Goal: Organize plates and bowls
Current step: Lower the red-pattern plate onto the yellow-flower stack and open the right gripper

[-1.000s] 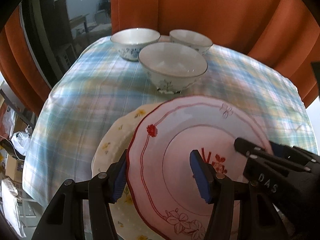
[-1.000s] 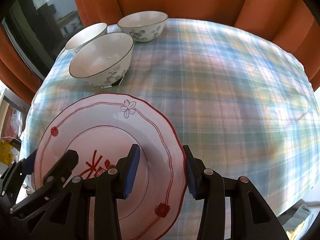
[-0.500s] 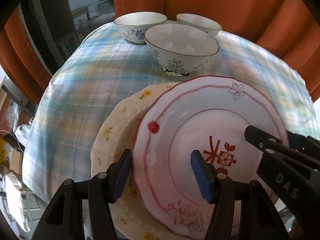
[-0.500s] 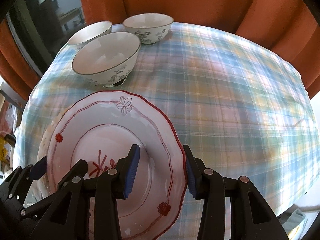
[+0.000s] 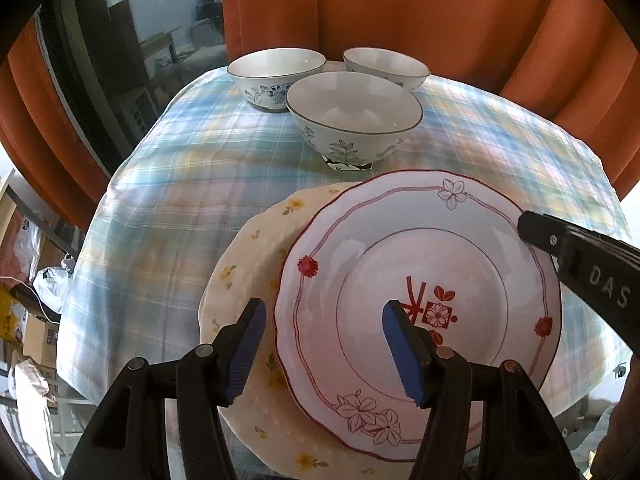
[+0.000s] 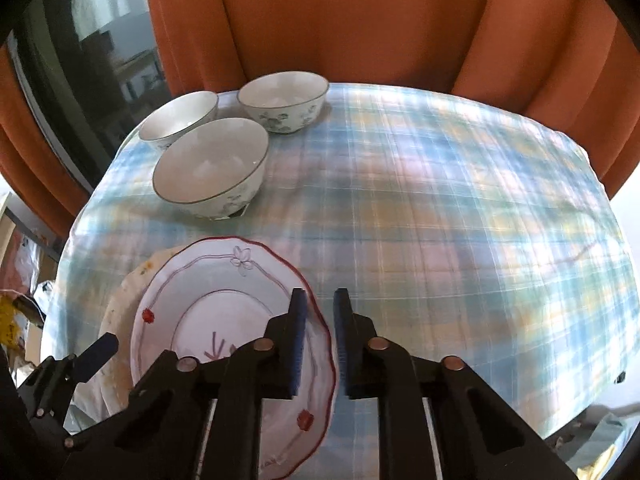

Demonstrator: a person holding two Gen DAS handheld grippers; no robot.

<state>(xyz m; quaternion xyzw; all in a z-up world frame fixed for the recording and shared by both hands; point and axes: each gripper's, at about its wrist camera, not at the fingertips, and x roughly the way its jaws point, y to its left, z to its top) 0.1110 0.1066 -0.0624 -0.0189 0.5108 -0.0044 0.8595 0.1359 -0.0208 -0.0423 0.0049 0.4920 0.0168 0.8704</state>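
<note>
A white plate with a red scalloped rim lies on a larger cream plate with yellow flowers, offset to its right. My left gripper is open and straddles the red-rimmed plate's left edge, one pad over the cream plate, the other over the plate's well. My right gripper is shut on the red-rimmed plate at its right rim, which runs between the blue pads. Its black finger shows at that rim in the left wrist view. Three white floral bowls stand behind: nearest, back left, back right.
The round table carries a blue and yellow plaid cloth, bare on its right half. Orange curtains hang behind, with a dark window at left. Boxes and bags lie on the floor past the table's left edge.
The right gripper's jaws have closed together over the plate's right rim. The red-rimmed plate has shifted right and now lies flatter, uncovering more of the cream plate. The left gripper stays open.
</note>
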